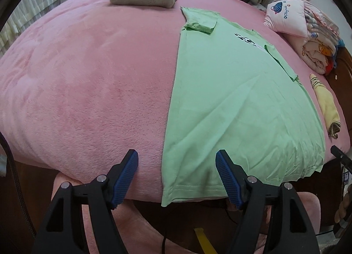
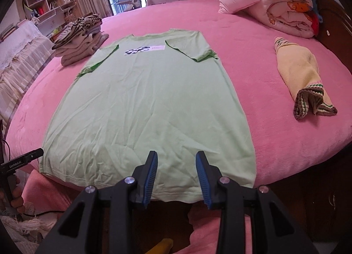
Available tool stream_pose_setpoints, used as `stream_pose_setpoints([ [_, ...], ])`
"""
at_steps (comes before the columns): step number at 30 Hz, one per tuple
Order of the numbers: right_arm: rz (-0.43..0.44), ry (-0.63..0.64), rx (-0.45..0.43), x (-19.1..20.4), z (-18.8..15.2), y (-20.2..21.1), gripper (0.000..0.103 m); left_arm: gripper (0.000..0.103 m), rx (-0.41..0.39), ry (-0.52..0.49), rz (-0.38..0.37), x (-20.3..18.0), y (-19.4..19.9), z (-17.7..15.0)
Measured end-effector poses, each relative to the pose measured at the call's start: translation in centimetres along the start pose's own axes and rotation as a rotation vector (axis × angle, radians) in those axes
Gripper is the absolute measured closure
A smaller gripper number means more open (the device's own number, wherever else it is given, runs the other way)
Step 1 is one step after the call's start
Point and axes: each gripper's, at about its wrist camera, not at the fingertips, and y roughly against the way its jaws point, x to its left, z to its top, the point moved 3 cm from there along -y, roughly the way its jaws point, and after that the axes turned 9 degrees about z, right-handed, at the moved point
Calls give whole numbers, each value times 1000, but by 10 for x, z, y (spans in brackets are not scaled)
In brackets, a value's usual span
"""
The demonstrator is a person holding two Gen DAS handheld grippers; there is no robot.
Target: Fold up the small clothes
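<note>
My left gripper (image 1: pixel 177 173) gapes wide over the green T-shirt's (image 2: pixel 151 102) hem corner, holding nothing. My right gripper (image 2: pixel 176 173) hovers narrower, empty, above that hem; both sleeves lie folded inward.

Smooth matt cotton shirt (image 2: pixel 149 104) on fuzzy fleece blanket (image 1: pixel 88 78).

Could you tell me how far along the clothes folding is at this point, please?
Done: a stack of folded clothes sits at the far left of the pink bed. In hand: the green T-shirt lies flat with both sleeves folded in; the left gripper and right gripper are open at its hem, holding nothing. Left: folding the shirt's body, then the crumpled yellow garment beside it.
</note>
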Motion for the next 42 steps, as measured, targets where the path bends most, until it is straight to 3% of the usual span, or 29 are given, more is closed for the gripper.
stream_pose_setpoints([
  [15, 3, 50, -86, 39, 10, 11, 67, 29, -89, -104, 13, -9, 23, 7],
  [26, -107, 52, -70, 53, 11, 17, 67, 28, 31, -69, -92, 2, -14, 8],
  [35, -114, 12, -55, 15, 4, 20, 67, 27, 45, -62, -104, 2, -23, 3],
  [42, -87, 17, 53, -42, -5, 9, 67, 27, 62, -48, -116, 2, -18, -10],
])
